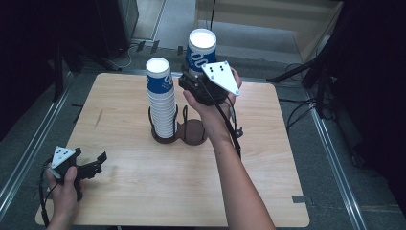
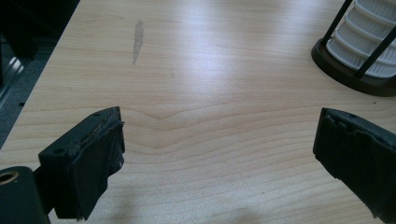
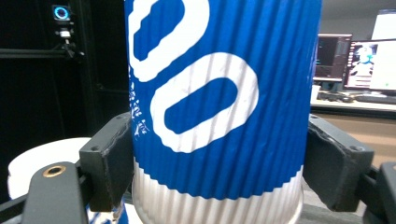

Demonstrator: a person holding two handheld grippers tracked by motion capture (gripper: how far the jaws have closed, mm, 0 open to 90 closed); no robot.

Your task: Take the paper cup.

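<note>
Held aloft over the far middle of the wooden table (image 1: 143, 191): 1 blue-and-white ribbed paper cup (image 1: 200, 50), upright, clamped low on its body by the right gripper (image 1: 194, 79), with the open white mouth facing up. In the right gripper view, seen close up as the same cup (image 3: 219, 93), pressed on both flanks by the 2 black jaws, blue band with white oval marks above, white ribbed band below. Just to the left of it in the high view, standing in a dark wire holder (image 1: 165, 136): a tall stack of nested cups (image 1: 161, 98), white ribbed sides with 1 blue cup on top, apart from the lifted cup and lower than it. Beside that, under the right wrist: a 2nd round base of the holder (image 1: 194, 132), bare. Down at the near left corner of the table, resting low in the left hand: the left gripper (image 1: 95, 165), jaws spread wide with nothing between them. Confirmed in the left gripper view by bare wood grain between the 2 separated pads (image 2: 98, 163), a faint grey smear on the tabletop farther off, and the holder's dark rim with the bottom of the stack (image 2: 369, 42) at the upper right, well apart from those jaws. Around the table: grey floor and dark stands.
</note>
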